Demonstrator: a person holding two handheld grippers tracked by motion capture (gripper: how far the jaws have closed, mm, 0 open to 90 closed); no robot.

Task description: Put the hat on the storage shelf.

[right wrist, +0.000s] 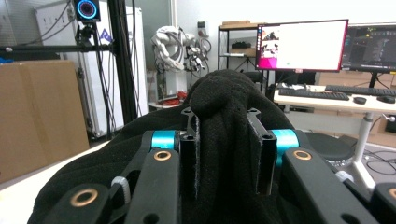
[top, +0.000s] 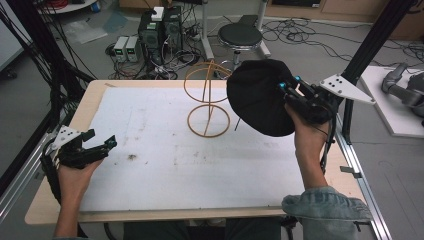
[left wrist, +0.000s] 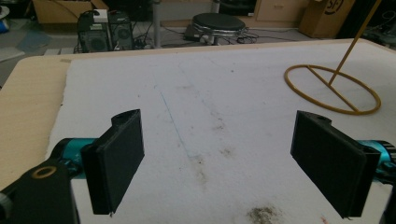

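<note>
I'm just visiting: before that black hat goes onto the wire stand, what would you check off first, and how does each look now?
1. Right claw shut on black hat: ok.
2. Hat lifted off the table: ok.
3. Wire stand upright, top ring free: ok.
4. Hat's opening facing the stand: cannot tell.
5. Left claw open and away from the stand: ok.

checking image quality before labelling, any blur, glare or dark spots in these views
High view: even light, soft overall, the black knitted hat reads as a dark mass without texture. Left gripper view: the near black jaws look soft, the yellow wire stand sharper. Right gripper view: hat knit crisp, the bright monitor screen partly washed out.
</note>
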